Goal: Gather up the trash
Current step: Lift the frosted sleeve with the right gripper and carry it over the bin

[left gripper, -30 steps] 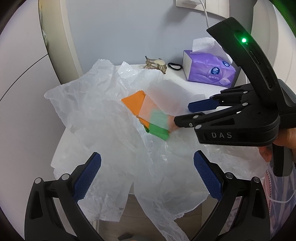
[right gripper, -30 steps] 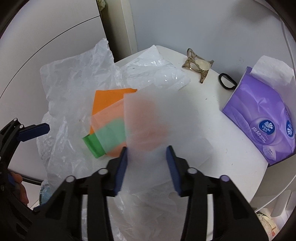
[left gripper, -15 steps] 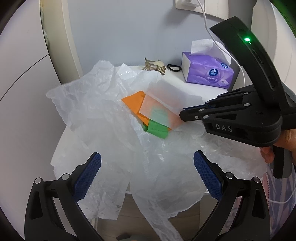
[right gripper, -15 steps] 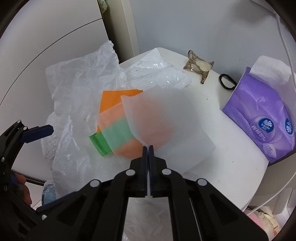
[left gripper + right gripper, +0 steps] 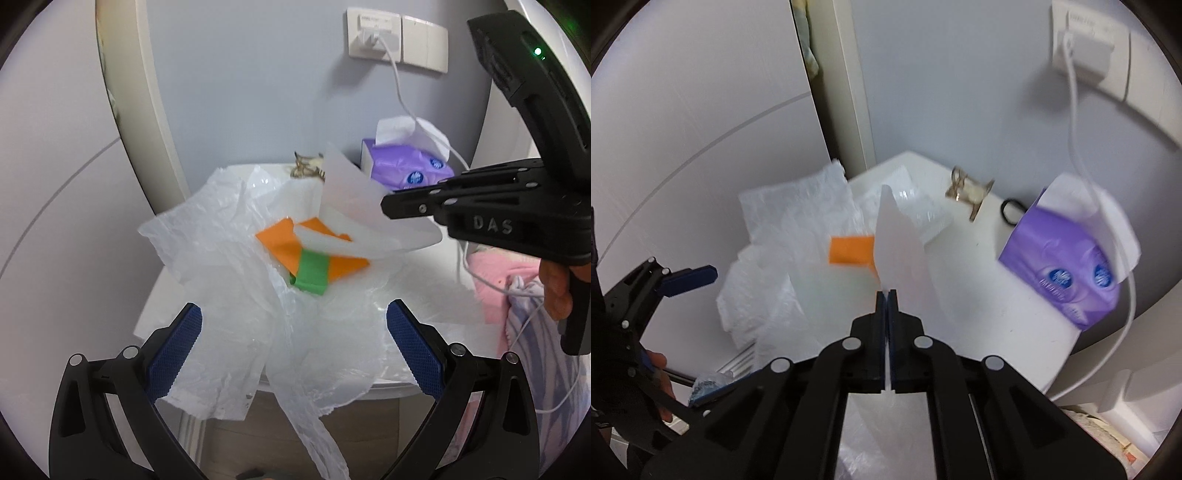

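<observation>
My right gripper (image 5: 887,295) is shut on a translucent white sheet (image 5: 899,258) and holds it lifted above the small white table (image 5: 1008,325). The right gripper (image 5: 386,205) and the sheet (image 5: 354,195) also show in the left wrist view. Under it lie an orange paper (image 5: 280,243) with a green strip (image 5: 312,275) on a crumpled clear plastic bag (image 5: 236,288). The orange paper (image 5: 849,250) shows in the right wrist view too. My left gripper (image 5: 291,347) is open and empty, in front of the bag.
A purple tissue box (image 5: 406,171) stands at the table's back right, with a brown hair claw (image 5: 969,194) and a black hair tie (image 5: 1014,212) nearby. A white cable (image 5: 402,99) hangs from a wall socket. Pink cloth (image 5: 506,273) lies to the right.
My right gripper shut on the translucent sheet and lifted it up off the orange and green paper. My left gripper pulled back a little and stayed open.
</observation>
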`<state>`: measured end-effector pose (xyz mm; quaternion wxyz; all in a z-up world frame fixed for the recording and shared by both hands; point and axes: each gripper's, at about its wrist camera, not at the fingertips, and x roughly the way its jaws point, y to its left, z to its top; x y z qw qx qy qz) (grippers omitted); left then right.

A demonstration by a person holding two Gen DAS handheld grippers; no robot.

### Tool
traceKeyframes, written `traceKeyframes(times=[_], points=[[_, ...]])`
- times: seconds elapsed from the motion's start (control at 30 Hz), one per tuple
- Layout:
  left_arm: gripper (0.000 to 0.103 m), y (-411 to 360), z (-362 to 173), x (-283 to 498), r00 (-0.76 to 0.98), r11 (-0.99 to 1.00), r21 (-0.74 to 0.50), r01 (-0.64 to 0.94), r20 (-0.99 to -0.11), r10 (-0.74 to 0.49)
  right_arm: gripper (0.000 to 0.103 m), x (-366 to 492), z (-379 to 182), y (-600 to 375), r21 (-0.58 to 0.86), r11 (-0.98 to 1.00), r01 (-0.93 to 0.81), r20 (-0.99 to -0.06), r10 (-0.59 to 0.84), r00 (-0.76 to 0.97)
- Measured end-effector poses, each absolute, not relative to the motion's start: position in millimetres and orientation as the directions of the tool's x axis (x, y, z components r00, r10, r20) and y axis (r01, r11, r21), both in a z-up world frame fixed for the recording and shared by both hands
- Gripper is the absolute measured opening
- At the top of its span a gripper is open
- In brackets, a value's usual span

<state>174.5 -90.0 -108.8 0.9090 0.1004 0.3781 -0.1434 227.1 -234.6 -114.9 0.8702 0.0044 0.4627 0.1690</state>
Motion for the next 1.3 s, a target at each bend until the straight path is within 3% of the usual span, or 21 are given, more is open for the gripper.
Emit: traceKeyframes(times=[0.7, 1.3], points=[[0.097, -69, -33, 94, 0.771, 0.962, 0.105, 0.252, -0.623, -0.134, 0.004, 150, -25, -203, 0.149, 0.913, -0.381, -0.715, 0.365, 0.596], [0.097, 41, -27, -25, 0.794, 0.994, 0.107, 0.037, -0.607, 0.035, 0.004, 67, 0, -76, 0.188, 0.792, -0.581, -0.682, 0.531, 0.503]])
